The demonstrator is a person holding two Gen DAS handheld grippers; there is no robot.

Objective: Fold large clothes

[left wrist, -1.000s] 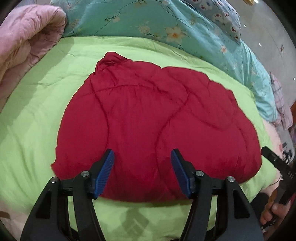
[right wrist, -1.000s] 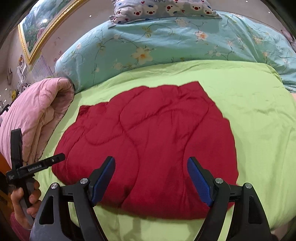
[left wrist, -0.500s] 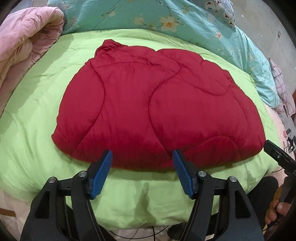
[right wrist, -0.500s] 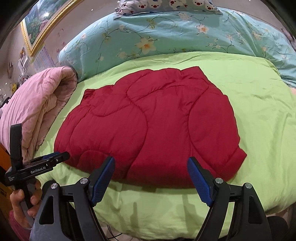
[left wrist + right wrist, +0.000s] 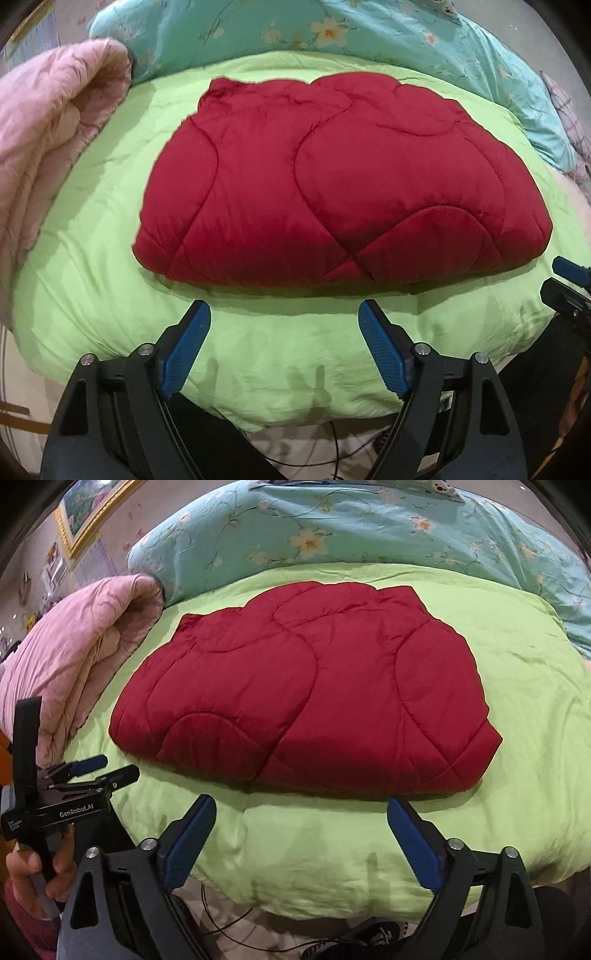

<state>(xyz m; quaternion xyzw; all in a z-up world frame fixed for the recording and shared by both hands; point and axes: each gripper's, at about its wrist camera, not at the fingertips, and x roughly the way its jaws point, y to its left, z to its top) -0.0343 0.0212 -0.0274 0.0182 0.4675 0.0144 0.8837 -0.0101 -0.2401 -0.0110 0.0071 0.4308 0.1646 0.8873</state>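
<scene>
— Two grippers, and what have we got in them?

— Nothing. Our left gripper and right gripper both stand wide, jaws having just been opening, only green sheet between the blue pads.

— Where's the garment?

— We see the red quilted jacket folded flat on the lime-green bedsheet, just beyond our fingertips, untouched. A rolled pink quilt lies left; the turquoise floral duvet lies far behind.
</scene>
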